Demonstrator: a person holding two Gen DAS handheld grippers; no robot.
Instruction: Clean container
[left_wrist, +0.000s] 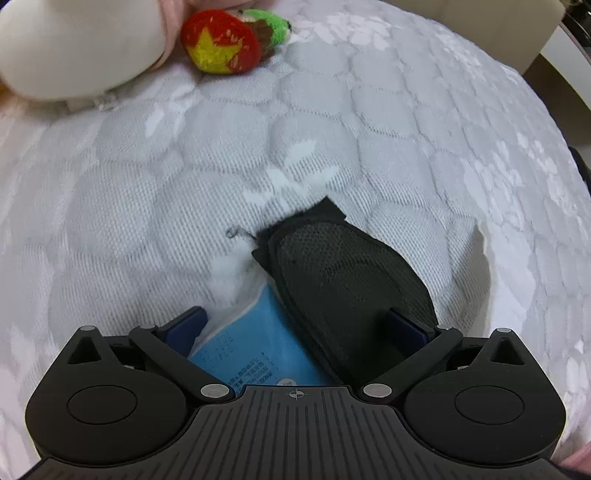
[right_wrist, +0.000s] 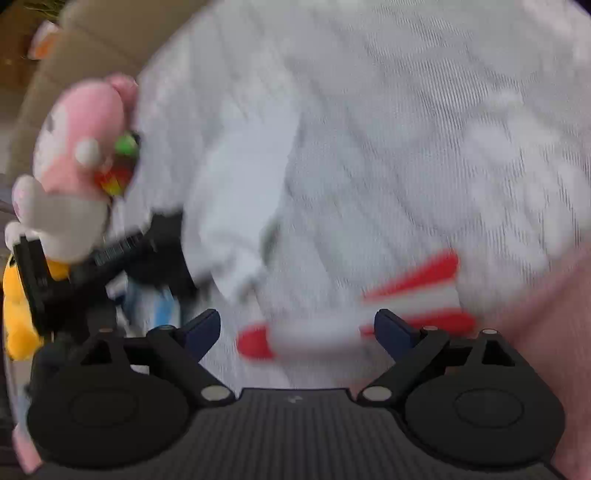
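The left gripper (left_wrist: 295, 325) was closed on a black mesh pouch (left_wrist: 343, 280); the right gripper (right_wrist: 295, 328) stood wide open above the mattress (right_wrist: 369, 147).

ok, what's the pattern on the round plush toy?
Red with a yellow star; the plush toy shows best in the left wrist view.
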